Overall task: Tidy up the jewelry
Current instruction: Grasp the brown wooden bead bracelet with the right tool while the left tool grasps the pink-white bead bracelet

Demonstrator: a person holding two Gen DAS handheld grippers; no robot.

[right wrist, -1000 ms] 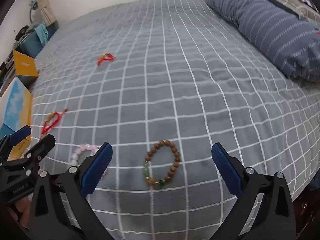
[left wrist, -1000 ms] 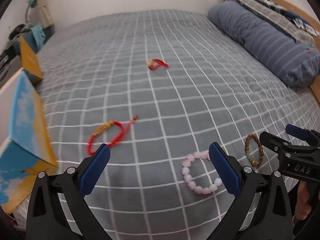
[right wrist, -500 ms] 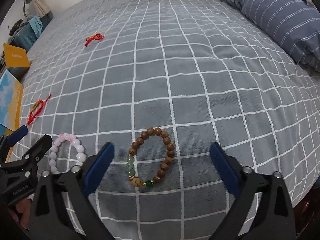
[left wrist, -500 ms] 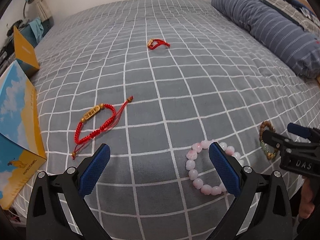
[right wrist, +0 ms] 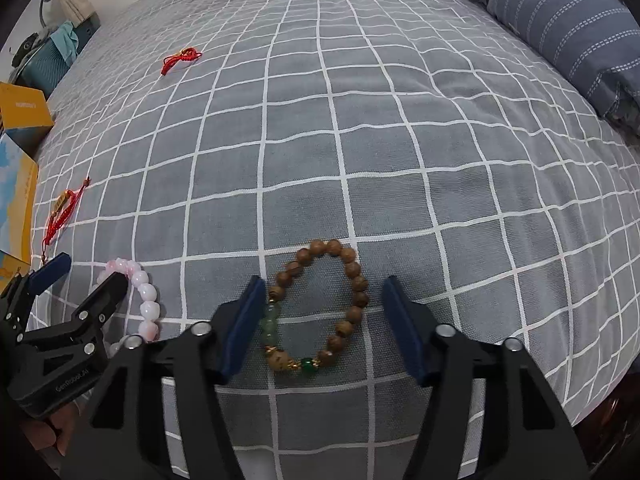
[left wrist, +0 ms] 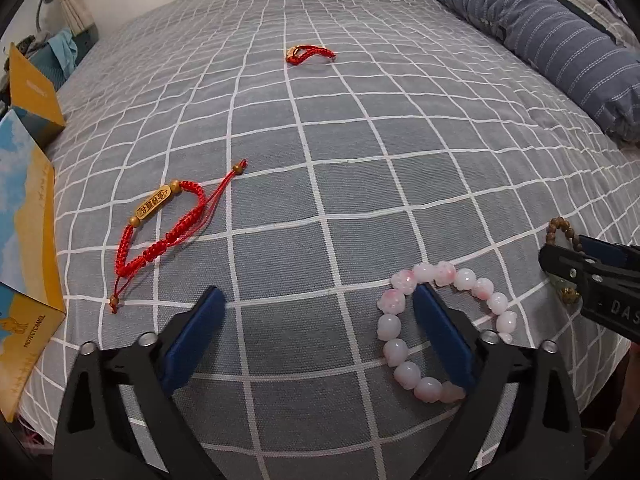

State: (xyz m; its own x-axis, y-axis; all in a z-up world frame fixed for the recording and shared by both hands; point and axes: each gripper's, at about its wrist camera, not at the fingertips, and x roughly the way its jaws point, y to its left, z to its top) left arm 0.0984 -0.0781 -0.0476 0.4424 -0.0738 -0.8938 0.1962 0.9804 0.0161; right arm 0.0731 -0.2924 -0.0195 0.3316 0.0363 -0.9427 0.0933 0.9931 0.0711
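Observation:
On the grey checked bedspread point(left wrist: 360, 152) lie several bracelets. My left gripper point(left wrist: 318, 300) hangs low over the pink bead bracelet point(left wrist: 404, 368). Its jaws are closing. The right pad sits inside the ring, so the ring's left arc lies between the pads, unpressed. My right gripper point(right wrist: 323, 290) straddles the wooden bead bracelet point(right wrist: 352, 268) with green beads, jaws closing. The left pad is by the green beads and the right pad stands apart. A red cord bracelet point(left wrist: 164, 232) with a gold tag lies to the left. Another red bracelet point(left wrist: 308, 55) lies far back.
Yellow and blue boxes point(left wrist: 28, 240) stand along the bed's left edge, with a second one point(left wrist: 32, 88) behind. A striped blue bolster point(left wrist: 540, 40) runs along the right. The bed's front edge is just below both grippers. Each gripper shows in the other's view.
Both grippers have sunk toward the bed, so the bracelets look larger. The right jaws have narrowed around the wooden bracelet. The left jaws have narrowed slightly.

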